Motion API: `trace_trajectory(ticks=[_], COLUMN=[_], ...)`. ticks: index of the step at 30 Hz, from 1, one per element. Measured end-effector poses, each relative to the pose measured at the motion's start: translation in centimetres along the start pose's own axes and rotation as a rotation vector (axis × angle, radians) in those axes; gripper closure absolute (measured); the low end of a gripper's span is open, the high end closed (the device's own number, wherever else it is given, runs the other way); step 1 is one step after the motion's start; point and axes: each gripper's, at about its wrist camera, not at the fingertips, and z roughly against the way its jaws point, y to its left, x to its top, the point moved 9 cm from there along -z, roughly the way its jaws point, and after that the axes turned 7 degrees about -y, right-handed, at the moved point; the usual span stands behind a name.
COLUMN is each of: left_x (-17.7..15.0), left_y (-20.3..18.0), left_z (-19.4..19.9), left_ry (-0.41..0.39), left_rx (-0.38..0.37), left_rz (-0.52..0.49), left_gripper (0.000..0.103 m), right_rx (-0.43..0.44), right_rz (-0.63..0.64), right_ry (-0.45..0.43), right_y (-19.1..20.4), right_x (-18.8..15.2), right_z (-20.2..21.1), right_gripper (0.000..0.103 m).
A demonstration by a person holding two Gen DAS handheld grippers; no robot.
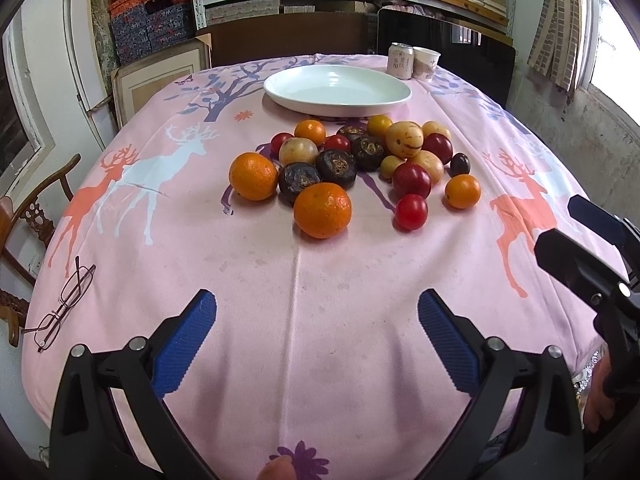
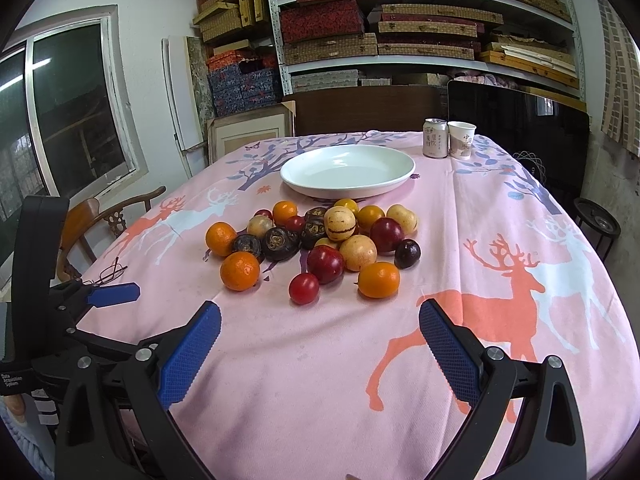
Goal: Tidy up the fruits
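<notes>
A heap of fruit (image 1: pixel 352 160) (image 2: pixel 320 244) lies mid-table: oranges, red plums, yellow melons and dark round fruits. Nearest in the left wrist view is an orange (image 1: pixel 322 210); nearest in the right wrist view are a red plum (image 2: pixel 304 288) and an orange (image 2: pixel 378 279). Behind the heap stands an empty white plate (image 1: pixel 337 90) (image 2: pixel 347 170). My left gripper (image 1: pixel 316 344) hovers open over bare cloth, well short of the fruit. My right gripper (image 2: pixel 320 356) is open too, also short of the heap. Each gripper shows at the edge of the other's view.
A drink can (image 1: pixel 401 61) (image 2: pixel 435 138) and a paper cup (image 1: pixel 425 63) (image 2: pixel 461 140) stand at the far right of the table. Glasses (image 1: pixel 60 308) (image 2: pixel 110 273) lie near the left edge. A wooden chair (image 2: pixel 100 220) stands left; shelves of boxes fill the back wall.
</notes>
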Motion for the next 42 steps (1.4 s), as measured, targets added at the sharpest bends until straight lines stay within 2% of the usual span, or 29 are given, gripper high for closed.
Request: trace_trajectory(ticks=[2,7,13,15,18,19,21,24,27,29,32,35,39,40,41,42], left_x=[0.4,1.3,1.1,0.9,1.2,1.2,1.1,1.0,0.9,0.7,0.8,2.0,3.9,4.2,4.3,4.3], left_y=[0.2,1.3,3.5,4.2,4.0,3.9,3.7,3.8,3.8,3.7,3.4,2.1,1.1,0.7,0.3,-0.1], left_z=[-0.6,-3.1,-7.2,-8.3,-8.6,-8.9,-9.1,-9.1,-8.9,-8.7,-8.5,-8.4,-9.0,-9.3,-9.6,-10.0], left_ry=[-0.002,0.012,0.127,0.167,0.165,0.167,0.155,0.148,0.129,0.125,0.114,0.091,0.028,0.029,0.040,0.059], left_rx=[0.008,0.006,0.006,0.003,-0.019,-0.004,0.027,0.015,-0.022,-0.045,-0.025,-0.096,-0.058,-0.065,-0.093,-0.122], left_rz=[-0.011,-0.004,0.063,0.097,0.093,0.070,0.026,0.025,-0.019,-0.042,-0.040,-0.051,-0.116,-0.121,-0.117,-0.109], left_gripper=[0.004,0.004,0.004,0.004,0.004,0.004,0.004,0.004,0.004,0.004,0.004,0.004,0.004,0.009,0.018,0.048], right_rx=[0.012,0.004,-0.044,-0.061,-0.042,-0.041,-0.028,-0.014,-0.009,0.008,0.044,0.059,0.087,0.088,0.088,0.085], right_rz=[-0.005,-0.001,0.010,0.018,0.008,0.003,0.009,0.046,0.063,0.049,0.004,-0.018,-0.059,-0.060,-0.057,-0.053], right_ry=[0.007,0.086,0.165,0.166,0.179,0.188,0.203,0.224,0.258,0.277,0.291,0.325,0.325,0.326,0.328,0.329], right_y=[-0.1,-1.6,-4.5,-5.3,-6.4,-6.7,-6.7,-6.0,-5.8,-5.9,-6.0,-6.1,-6.3,-6.4,-6.3,-6.3], right_x=[0.1,-0.3,-0.5,-0.1,0.2,0.3,0.4,0.5,0.2,0.0,-0.1,-0.8,-0.8,-0.8,-0.9,-0.9], right_z=[-0.1,-2.6,-5.7,-6.4,-6.9,-7.1,-7.8,-8.9,-10.2,-10.8,-11.4,-12.1,-12.2,-12.1,-12.1,-12.1], right_gripper=[0.003,0.003,0.003,0.011,0.013,0.016,0.023,0.033,0.046,0.060,0.061,0.061,0.061,0.061,0.060,0.060])
